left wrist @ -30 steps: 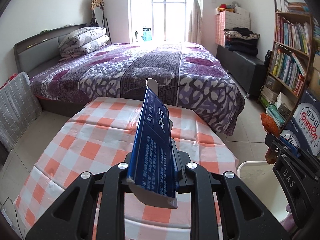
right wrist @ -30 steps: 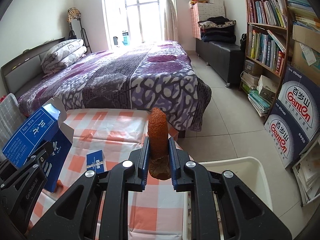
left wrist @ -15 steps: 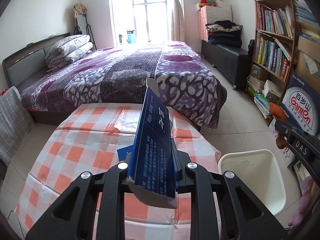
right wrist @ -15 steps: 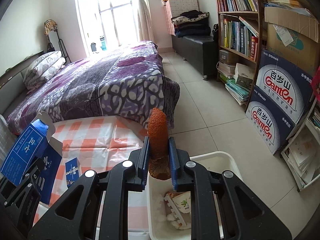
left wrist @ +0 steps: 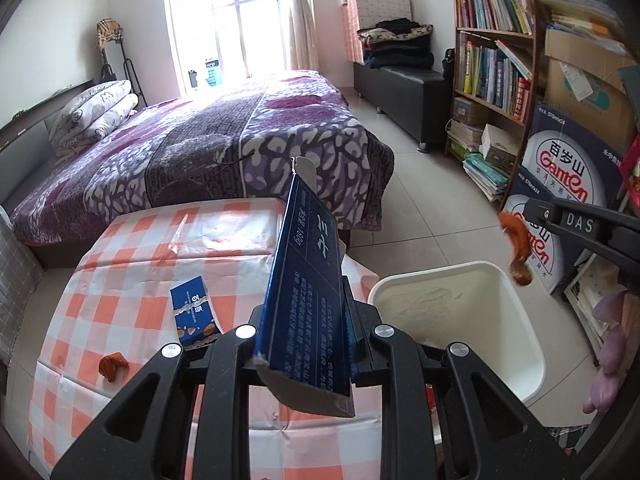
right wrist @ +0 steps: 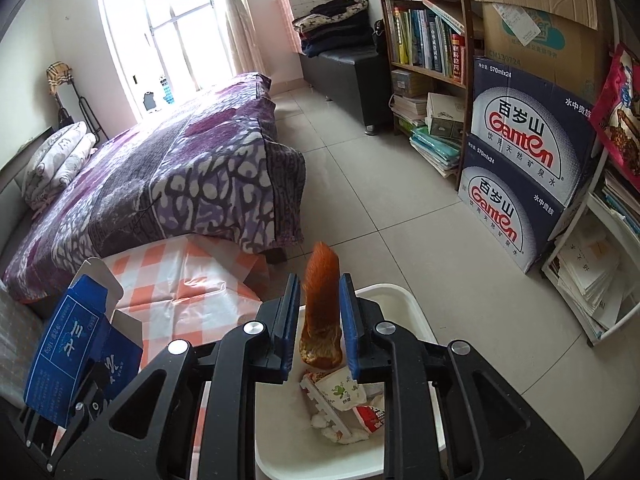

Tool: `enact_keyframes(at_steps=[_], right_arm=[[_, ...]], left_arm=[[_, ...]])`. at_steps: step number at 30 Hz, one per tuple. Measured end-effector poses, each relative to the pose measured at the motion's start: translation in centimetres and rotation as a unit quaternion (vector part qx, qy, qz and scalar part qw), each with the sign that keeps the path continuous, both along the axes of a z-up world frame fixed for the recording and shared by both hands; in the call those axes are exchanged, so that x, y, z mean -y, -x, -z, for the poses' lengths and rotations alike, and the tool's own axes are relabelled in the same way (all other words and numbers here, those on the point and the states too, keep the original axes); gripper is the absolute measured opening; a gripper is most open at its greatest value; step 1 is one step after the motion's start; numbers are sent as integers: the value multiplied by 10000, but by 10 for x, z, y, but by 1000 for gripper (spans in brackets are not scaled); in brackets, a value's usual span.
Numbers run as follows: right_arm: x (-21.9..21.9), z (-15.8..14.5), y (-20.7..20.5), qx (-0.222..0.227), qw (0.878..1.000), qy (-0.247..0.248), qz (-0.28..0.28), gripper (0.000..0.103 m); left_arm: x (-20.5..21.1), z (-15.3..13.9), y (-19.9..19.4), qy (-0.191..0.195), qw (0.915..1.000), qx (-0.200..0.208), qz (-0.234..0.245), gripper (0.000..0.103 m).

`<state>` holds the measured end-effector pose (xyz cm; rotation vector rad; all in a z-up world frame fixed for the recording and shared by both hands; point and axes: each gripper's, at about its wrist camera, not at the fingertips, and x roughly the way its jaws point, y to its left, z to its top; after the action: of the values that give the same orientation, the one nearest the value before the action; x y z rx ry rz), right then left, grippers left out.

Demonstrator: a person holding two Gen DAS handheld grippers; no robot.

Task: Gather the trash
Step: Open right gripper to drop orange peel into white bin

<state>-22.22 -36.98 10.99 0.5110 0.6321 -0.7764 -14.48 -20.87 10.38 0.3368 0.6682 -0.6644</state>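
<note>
The right gripper [right wrist: 320,322] hangs over the white bin [right wrist: 416,312], and its jaws have just been opening — the orange peel [right wrist: 321,312] stands between the blue pads with a gap showing on either side, no longer pinched. Below it in the bin lie crumpled wrappers [right wrist: 344,404]. The left gripper [left wrist: 306,344] is clamped tight on an opened blue carton [left wrist: 306,288], tilted upright above the checked tablecloth [left wrist: 132,264]. To that gripper's left, on the cloth, lie a small blue box [left wrist: 193,312] and another scrap of orange peel [left wrist: 111,365] — the bin sits just to its right.
</note>
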Motion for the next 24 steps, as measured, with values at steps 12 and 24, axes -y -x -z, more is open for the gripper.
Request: enact_keyframes(at_steps=[12, 24], right_arm=[[44, 3, 53, 244, 9954, -364, 858, 56], [66, 4, 94, 392, 9869, -412, 1511, 71]], left_arm=[[39, 10, 35, -103, 9983, -158, 543, 23], [77, 22, 51, -104, 9938, -532, 966, 25]])
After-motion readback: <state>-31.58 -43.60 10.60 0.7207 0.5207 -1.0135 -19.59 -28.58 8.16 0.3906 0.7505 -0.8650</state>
